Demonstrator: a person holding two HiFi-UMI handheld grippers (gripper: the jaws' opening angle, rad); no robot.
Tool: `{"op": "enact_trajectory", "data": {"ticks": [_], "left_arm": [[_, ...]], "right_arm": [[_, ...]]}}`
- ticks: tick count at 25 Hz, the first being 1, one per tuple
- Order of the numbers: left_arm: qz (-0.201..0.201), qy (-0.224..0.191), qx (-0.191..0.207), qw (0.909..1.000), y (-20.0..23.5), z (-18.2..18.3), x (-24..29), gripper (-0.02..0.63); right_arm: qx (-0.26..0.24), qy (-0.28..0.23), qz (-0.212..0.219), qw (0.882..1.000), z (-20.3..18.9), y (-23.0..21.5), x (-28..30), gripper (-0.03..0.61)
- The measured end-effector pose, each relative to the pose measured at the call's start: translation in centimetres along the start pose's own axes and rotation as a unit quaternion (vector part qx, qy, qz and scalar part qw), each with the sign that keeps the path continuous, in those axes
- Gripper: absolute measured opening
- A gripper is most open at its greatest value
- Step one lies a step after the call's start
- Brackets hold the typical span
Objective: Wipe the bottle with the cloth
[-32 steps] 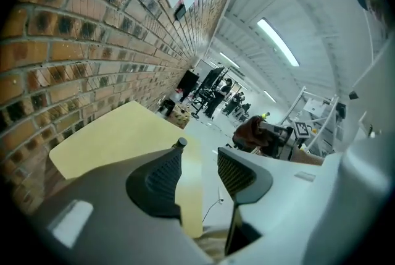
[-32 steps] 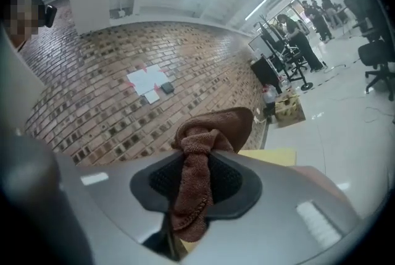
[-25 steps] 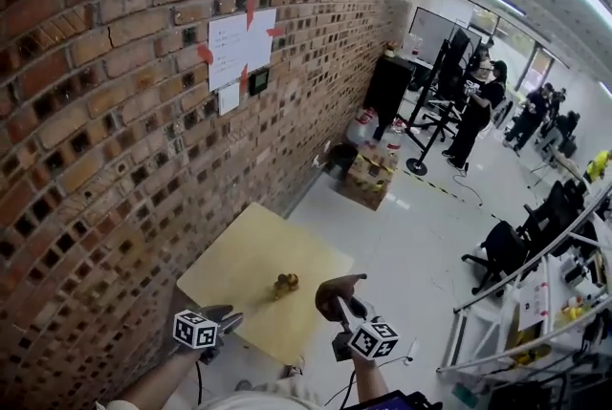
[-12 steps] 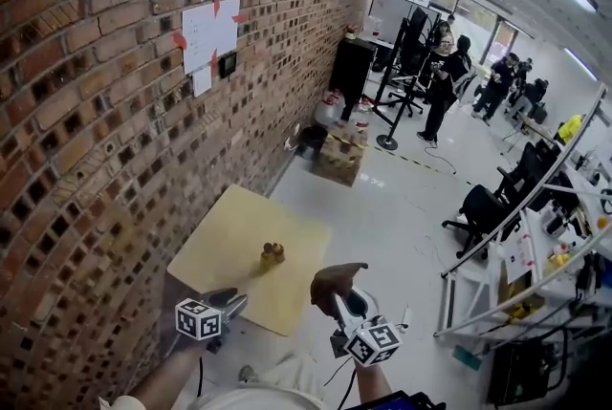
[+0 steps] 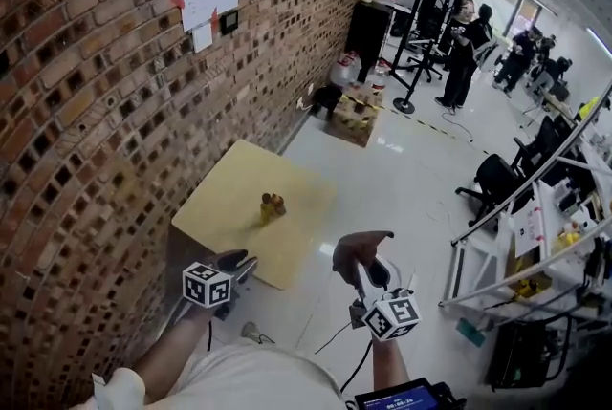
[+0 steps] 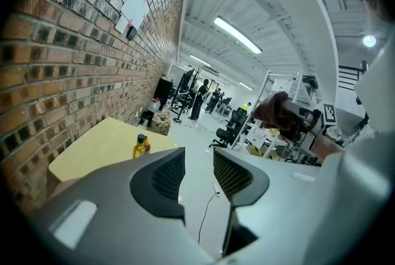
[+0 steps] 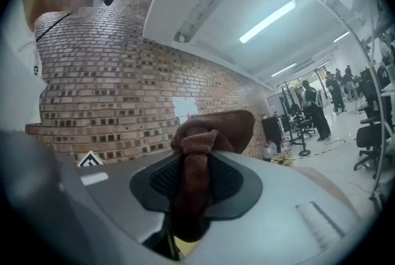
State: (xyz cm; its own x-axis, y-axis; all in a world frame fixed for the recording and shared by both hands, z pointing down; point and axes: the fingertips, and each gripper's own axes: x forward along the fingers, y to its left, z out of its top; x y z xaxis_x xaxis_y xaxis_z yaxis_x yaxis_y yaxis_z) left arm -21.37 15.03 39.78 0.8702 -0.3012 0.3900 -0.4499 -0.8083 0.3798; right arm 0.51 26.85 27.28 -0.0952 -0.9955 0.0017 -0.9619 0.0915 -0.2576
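Observation:
A small bottle (image 5: 272, 205) of yellow liquid with a dark cap stands upright near the middle of a pale wooden table (image 5: 229, 212); it also shows as the bottle (image 6: 141, 147) in the left gripper view. My left gripper (image 5: 237, 266) hovers at the table's near edge, short of the bottle. Its jaws are closing with nothing between them, left gripper (image 6: 199, 174). My right gripper (image 5: 363, 260) is off the table to the right, over the floor, shut on a bunched brown cloth (image 7: 200, 152). The cloth (image 5: 359, 248) sticks out past its tips.
A brick wall (image 5: 86, 112) runs along the table's left side, with papers taped to it. Beyond the table are a cardboard box (image 5: 352, 119) and jugs on the white floor. Office chairs, desks and several standing people fill the right and far end.
The view has tilted down, so table and bottle sit more central. The right gripper with the cloth has drifted slightly right and away from the table. The bottle has not moved.

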Motion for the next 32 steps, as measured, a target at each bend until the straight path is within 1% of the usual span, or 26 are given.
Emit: {"op": "enact_trajectory", "data": {"ticks": [2,4,6,9,12,16,20,23,27,29,32], "left_arm": [[0.001,-0.006,0.005,1.0,-2.4,0.3,1.0,0.15],[0.002,-0.006,0.02,0.9998,-4.8,0.0,2.0,0.15],[0.006,0.001,0.033,0.9994,-7.2,-0.9,2.7,0.15],[0.012,0.001,0.043,0.999,-10.6,-2.2,2.9,0.146],[0.023,0.007,0.035,0.9991,-13.1,-4.6,2.1,0.134],[0.036,0.025,0.015,0.9989,-15.4,-7.8,0.8,0.129],[0.065,0.018,-0.009,0.9977,-16.4,-9.5,-1.9,0.119],[0.075,0.011,-0.028,0.9967,-16.2,-11.1,-4.0,0.109],[0.078,0.01,-0.055,0.9954,-14.3,-13.3,-6.5,0.106],[0.074,0.013,-0.064,0.9951,-13.6,-14.0,-7.3,0.104],[0.065,0.015,-0.06,0.996,-12.9,-14.2,-8.7,0.101]], "right_arm": [[-0.006,-0.003,0.007,1.0,0.8,-1.2,-1.1,0.098],[-0.008,-0.005,0.011,1.0,1.1,-2.4,-2.3,0.098],[0.0,-0.005,0.014,1.0,0.9,-3.1,-3.8,0.098],[0.004,-0.005,0.028,1.0,0.4,-3.4,-6.0,0.099],[0.01,-0.001,0.038,0.999,-0.9,-3.1,-8.3,0.1],[0.037,0.004,0.044,0.998,-2.9,-2.7,-11.1,0.1],[0.063,0.018,0.045,0.997,-5.2,-1.7,-13.4,0.1],[0.07,0.036,0.034,0.996,-7.1,-0.7,-14.8,0.1],[0.068,0.06,0.026,0.996,-9.1,2.1,-16.1,0.101],[0.07,0.069,0.016,0.995,-9.9,2.8,-16.8,0.101],[0.083,0.081,-0.014,0.993,-11.1,3.4,-17.8,0.101]]}}
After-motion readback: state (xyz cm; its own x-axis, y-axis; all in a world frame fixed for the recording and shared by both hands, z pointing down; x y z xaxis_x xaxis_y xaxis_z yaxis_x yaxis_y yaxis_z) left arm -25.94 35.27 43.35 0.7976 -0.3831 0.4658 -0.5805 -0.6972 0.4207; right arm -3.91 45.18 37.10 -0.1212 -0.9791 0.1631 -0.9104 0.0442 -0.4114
